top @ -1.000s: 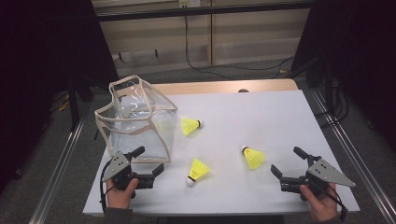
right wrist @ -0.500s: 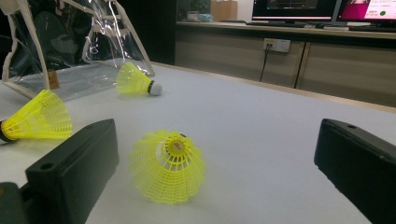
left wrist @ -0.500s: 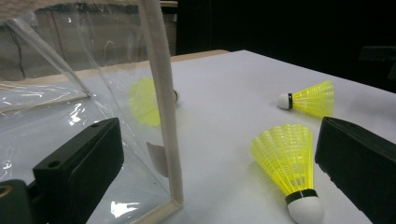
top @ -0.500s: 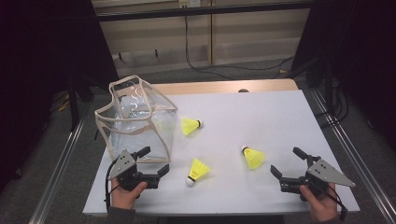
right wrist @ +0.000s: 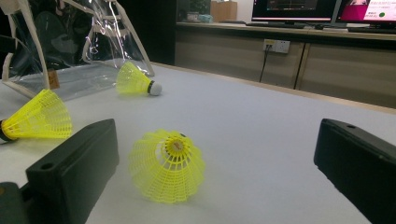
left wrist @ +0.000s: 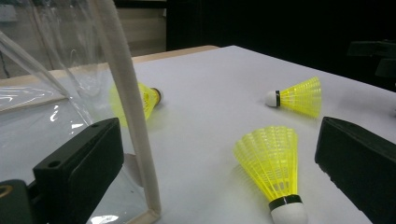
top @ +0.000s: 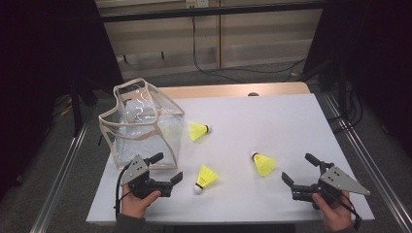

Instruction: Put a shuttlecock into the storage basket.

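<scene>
I'm lining up left gripper [top: 167, 167], fingers apart, on shuttlecock [top: 206, 176] beside clear bag [top: 141, 126]; next, closing on it.

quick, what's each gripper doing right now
left gripper: open, holding nothing, beside the clear bag.
right gripper: open, holding nothing, facing a yellow shuttlecock.
</scene>
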Available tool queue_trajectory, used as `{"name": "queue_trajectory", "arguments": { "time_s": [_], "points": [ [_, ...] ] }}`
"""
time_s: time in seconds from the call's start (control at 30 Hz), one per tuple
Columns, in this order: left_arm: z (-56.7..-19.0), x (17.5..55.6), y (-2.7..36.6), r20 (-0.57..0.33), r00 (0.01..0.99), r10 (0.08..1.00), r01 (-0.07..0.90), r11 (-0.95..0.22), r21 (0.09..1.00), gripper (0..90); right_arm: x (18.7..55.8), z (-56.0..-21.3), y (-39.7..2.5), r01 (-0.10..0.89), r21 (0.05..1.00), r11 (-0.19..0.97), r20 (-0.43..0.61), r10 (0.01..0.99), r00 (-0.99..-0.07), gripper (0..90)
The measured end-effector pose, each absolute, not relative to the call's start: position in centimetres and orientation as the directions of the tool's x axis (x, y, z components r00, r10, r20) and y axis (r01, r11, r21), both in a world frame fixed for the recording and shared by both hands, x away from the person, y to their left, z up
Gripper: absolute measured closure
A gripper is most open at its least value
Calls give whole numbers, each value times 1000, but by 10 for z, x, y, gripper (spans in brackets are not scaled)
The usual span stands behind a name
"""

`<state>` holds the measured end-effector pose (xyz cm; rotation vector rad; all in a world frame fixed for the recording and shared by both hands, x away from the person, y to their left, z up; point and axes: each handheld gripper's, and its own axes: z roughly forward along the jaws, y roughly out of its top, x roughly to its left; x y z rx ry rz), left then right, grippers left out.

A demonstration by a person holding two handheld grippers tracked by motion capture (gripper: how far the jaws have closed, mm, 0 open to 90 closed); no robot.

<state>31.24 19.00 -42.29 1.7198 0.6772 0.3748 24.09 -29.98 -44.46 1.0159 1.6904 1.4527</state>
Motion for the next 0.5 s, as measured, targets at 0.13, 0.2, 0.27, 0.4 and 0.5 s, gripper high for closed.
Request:
{"name": "queue_trajectory", "arguments": {
  "time_s": [0.13,0.2,0.27,0.4,0.5],
  "points": [
    [-423,312,186,-104,783,614,242,-145,959,12,241,-444,-299,131,989,75,-6,885,-465,0],
    [-423,312,185,-96,787,609,237,-155,959,13,241,-444,-299,127,989,80,-11,884,-468,0],
    [-423,312,184,-101,789,606,241,-153,958,13,241,-445,-299,128,989,76,-8,885,-466,0],
    [-423,312,178,-114,804,583,253,-162,954,12,241,-445,-299,128,989,78,-10,885,-465,0],
    [-423,312,176,-116,807,579,259,-171,951,13,241,-445,-299,127,989,77,-9,885,-466,0]
  ]
}}
